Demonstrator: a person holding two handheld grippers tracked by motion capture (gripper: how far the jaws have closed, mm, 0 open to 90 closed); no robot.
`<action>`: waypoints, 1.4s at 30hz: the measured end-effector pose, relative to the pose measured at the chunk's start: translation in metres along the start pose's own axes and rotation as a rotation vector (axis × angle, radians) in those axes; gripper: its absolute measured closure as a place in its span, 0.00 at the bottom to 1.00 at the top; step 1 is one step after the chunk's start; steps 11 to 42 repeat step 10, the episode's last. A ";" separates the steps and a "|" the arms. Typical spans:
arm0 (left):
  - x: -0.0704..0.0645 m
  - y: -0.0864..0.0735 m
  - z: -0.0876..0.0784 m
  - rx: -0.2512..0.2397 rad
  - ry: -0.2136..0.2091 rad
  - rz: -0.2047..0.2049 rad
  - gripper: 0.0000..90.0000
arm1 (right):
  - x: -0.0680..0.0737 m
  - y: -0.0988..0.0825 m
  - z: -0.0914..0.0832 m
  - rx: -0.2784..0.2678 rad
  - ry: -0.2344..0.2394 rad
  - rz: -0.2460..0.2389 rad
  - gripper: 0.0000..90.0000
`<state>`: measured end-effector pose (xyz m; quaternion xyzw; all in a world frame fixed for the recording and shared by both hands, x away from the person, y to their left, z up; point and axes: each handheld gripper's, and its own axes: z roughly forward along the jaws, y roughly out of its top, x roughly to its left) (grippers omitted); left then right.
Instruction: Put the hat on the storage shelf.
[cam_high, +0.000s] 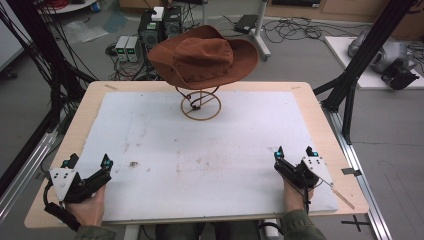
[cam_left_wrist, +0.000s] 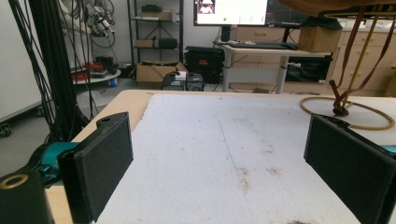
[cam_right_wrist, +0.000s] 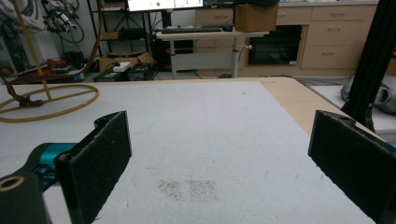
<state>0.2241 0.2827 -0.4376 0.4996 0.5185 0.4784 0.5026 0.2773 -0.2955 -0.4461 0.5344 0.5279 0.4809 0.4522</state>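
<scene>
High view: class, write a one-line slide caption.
Brown hat on a wire stand; both grippers, left and right, open at the near edge.

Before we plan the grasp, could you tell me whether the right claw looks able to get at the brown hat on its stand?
Probably yes: the white mat between the open right claw and the brown hat on its wire stand lies bare.
</scene>
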 end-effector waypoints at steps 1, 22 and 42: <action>0.000 0.000 0.000 -0.001 0.001 0.000 0.09 | 0.000 0.000 0.000 0.000 0.002 0.001 0.06; -0.001 0.001 0.001 -0.004 -0.003 0.003 0.09 | 0.000 -0.001 0.002 0.011 0.011 0.013 0.06; -0.001 0.001 0.001 -0.004 -0.003 0.003 0.09 | 0.000 -0.001 0.002 0.011 0.011 0.013 0.06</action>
